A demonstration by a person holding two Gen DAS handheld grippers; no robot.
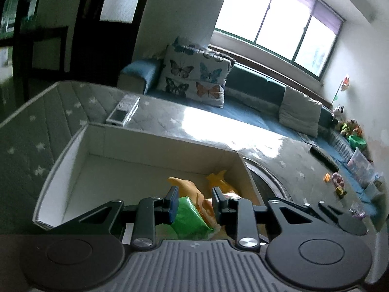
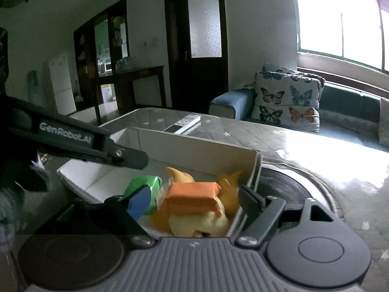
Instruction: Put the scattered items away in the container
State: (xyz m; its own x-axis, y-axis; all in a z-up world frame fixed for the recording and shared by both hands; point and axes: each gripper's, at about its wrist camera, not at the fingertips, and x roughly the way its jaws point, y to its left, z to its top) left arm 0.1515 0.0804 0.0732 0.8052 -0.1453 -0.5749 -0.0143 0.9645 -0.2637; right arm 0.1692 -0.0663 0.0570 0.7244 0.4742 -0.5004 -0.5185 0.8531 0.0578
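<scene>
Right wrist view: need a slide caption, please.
Open right gripper above orange packet and green packet in the white box.

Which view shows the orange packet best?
The right wrist view: the orange packet sits in full view between the open right tongs, over the white box. The left wrist view shows only an orange sliver behind the green packet.

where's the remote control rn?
The remote control lies flat on the grey star-print table, just beyond the far wall of the white box, upper centre in the right wrist view; upper left in the left wrist view.
</scene>
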